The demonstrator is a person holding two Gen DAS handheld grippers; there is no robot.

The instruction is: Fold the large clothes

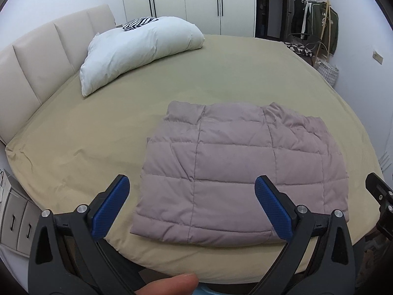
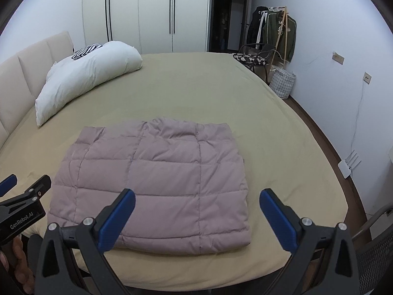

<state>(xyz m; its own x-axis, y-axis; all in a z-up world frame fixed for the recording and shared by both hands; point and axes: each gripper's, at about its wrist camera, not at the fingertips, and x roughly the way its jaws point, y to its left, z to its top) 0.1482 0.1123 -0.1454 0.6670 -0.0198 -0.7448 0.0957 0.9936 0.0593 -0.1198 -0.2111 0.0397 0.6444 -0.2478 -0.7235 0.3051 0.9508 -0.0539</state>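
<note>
A mauve quilted puffer garment lies folded into a flat rectangle near the front edge of the bed. My left gripper hovers open above the bed's near edge, its blue pads spread to either side of the garment's front left part, touching nothing. My right gripper is also open, held over the garment's front right corner with nothing between its fingers. The left gripper shows at the far left of the right wrist view, and a dark part of the right gripper at the right edge of the left wrist view.
A white pillow with a zebra-print item lies by the padded headboard. White wardrobes stand behind. A clothes rack, chair and checked basket stand right of the bed. A thumb shows below.
</note>
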